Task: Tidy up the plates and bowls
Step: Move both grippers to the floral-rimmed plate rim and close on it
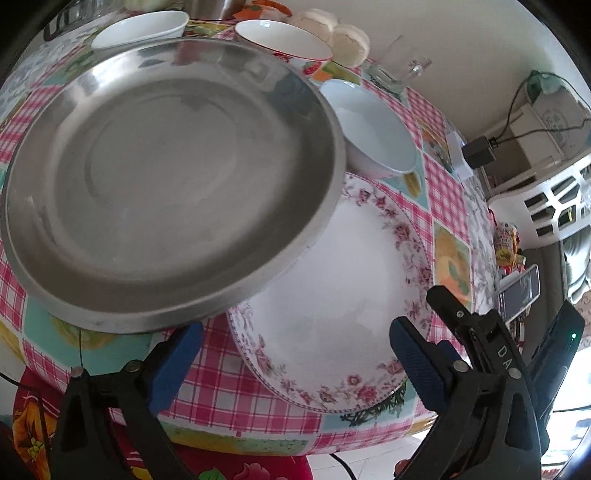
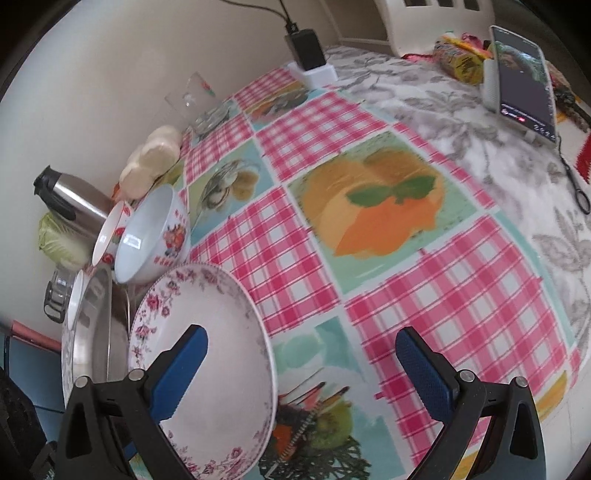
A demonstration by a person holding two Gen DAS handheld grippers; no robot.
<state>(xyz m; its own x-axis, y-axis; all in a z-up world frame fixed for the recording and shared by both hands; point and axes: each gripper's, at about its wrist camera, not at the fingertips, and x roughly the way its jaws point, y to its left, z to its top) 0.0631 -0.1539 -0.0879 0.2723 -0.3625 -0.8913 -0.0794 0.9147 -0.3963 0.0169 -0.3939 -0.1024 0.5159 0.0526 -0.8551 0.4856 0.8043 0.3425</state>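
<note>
**Both grippers spread above the floral plate**

While my left gripper (image 1: pixel 295 350) points steeply down at the table, its blue pads stand far apart with nothing pressed between them. The floral-rimmed plate (image 1: pixel 332 288) lies flat on the checked tablecloth (image 1: pixel 221 395) straight ahead, filling the gap between the two fingers, though neither pad touches it. The left pad sits just under the near rim of the steel plate (image 1: pixel 166 181), which overlaps the far-left edge of the floral plate and spreads out to the upper left. Beyond the steel plate's right side rests a white bowl (image 1: pixel 373 133), close to the floral plate's far rim. Further back are a red-rimmed bowl (image 1: pixel 284 38) and another white bowl (image 1: pixel 144 27).

My right gripper (image 2: pixel 301 369) is also wide, gripping nothing. Its left pad hangs over the floral plate (image 2: pixel 214 332), which lies at the lower left of its view; the right pad is over bare tablecloth (image 2: pixel 443 302). The steel plate (image 2: pixel 96 325) lies to the plate's left, and a fruit-patterned bowl (image 2: pixel 155 232) sits just past its far rim. Well apart, at the far right, a phone (image 2: pixel 524 81) stands propped up.
</note>
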